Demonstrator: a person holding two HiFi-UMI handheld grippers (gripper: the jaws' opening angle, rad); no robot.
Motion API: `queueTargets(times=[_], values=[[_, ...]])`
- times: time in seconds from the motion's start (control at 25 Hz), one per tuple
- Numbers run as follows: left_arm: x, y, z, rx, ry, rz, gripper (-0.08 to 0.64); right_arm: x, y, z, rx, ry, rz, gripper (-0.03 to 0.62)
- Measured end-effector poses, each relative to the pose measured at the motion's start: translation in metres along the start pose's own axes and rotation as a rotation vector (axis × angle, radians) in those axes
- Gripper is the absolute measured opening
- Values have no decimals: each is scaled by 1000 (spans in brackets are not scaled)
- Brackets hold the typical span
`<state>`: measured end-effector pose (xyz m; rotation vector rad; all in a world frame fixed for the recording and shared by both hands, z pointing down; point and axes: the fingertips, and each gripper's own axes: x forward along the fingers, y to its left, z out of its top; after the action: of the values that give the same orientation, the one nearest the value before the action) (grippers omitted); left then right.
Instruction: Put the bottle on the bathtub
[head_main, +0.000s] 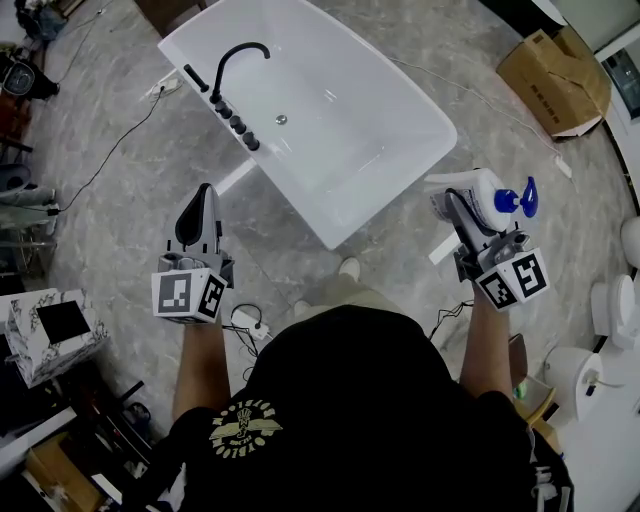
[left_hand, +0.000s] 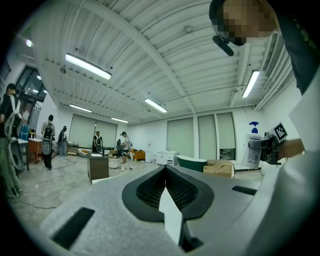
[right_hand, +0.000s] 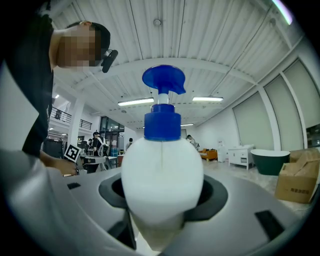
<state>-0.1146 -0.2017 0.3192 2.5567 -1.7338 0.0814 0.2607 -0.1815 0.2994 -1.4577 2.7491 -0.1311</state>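
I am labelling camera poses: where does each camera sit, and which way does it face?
Head view: on the person's head, looking down at the bathtub; shows the left gripper, the right gripper and the shirt.
Left gripper view: on the left gripper, facing across the room; jaws together, empty; shirt at right.
Right gripper view: on the right gripper, facing the bottle clamped in its jaws; shirt at left.
Shared: all three show the bottle.

I see a white bottle (head_main: 487, 190) with a blue top, and a white bathtub (head_main: 385, 178) with a black tap (head_main: 232, 62). The floor (head_main: 110, 210) is grey with cloudy marks. My left gripper (head_main: 203, 200) and right gripper (head_main: 458, 205) are grey, with black and white squares.
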Motion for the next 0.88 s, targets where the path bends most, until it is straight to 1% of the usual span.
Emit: queueTargets(times=[0.2, 0.32, 0.48, 0.68, 0.76, 0.88], values=[[21, -8, 18, 40, -26, 49, 9, 18, -33, 2, 22, -34, 47, 262], [20, -6, 25, 55, -39, 111, 9, 35, -48, 3, 22, -46, 99, 262], [13, -3, 22, 50, -17, 185, 9, 59, -66, 3, 27, -49, 144, 262], [-2, 25, 12, 33, 5, 258, 9, 99, -53, -9, 25, -24, 209, 262], [-2, 37, 7, 25, 11, 267, 9, 116, -43, -20, 32, -9, 227, 262], [7, 49, -3, 21, 30, 256, 9, 135, -29, -41, 36, 25, 245, 262]])
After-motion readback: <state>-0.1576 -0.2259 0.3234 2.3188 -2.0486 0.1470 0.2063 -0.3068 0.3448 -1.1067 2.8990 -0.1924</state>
